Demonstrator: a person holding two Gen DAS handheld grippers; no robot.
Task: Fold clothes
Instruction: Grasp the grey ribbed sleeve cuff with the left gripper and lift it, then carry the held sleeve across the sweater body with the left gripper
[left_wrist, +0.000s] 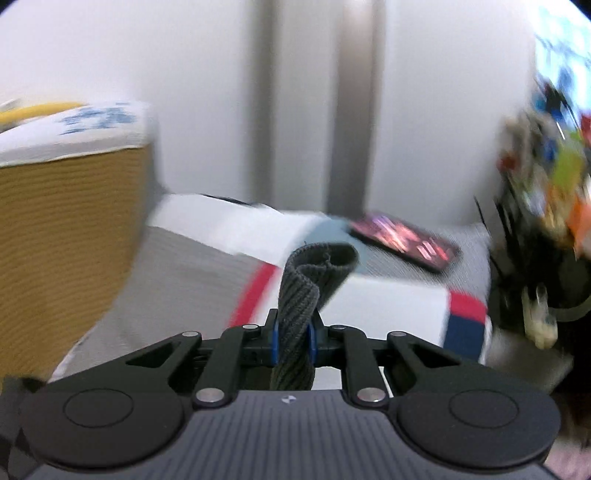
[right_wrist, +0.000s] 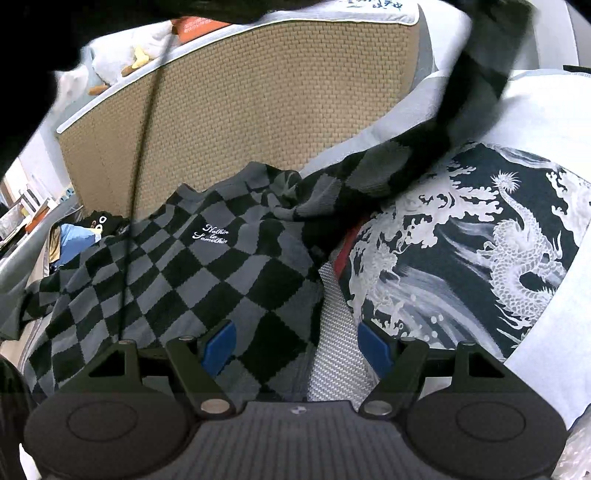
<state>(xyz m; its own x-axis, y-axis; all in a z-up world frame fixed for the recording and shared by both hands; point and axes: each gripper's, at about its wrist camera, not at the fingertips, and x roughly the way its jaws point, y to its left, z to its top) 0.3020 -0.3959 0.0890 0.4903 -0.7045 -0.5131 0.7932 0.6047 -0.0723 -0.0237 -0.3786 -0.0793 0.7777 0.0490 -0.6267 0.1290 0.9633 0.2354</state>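
Note:
A black and grey checkered sweater (right_wrist: 207, 273) with small white lettering lies spread on the bed in the right wrist view. One sleeve (right_wrist: 461, 103) rises up and to the right out of frame. My left gripper (left_wrist: 293, 336) is shut on the sleeve's grey ribbed cuff (left_wrist: 310, 273), which sticks up between the blue pads. My right gripper (right_wrist: 295, 345) is open and empty, just above the sweater's lower right edge.
A white garment with a black dragon print (right_wrist: 480, 236) lies right of the sweater. A tan woven mattress side (right_wrist: 236, 122) stands behind. In the left wrist view a phone (left_wrist: 404, 240) lies on folded white clothing (left_wrist: 388, 306), with dark clutter (left_wrist: 535, 258) at right.

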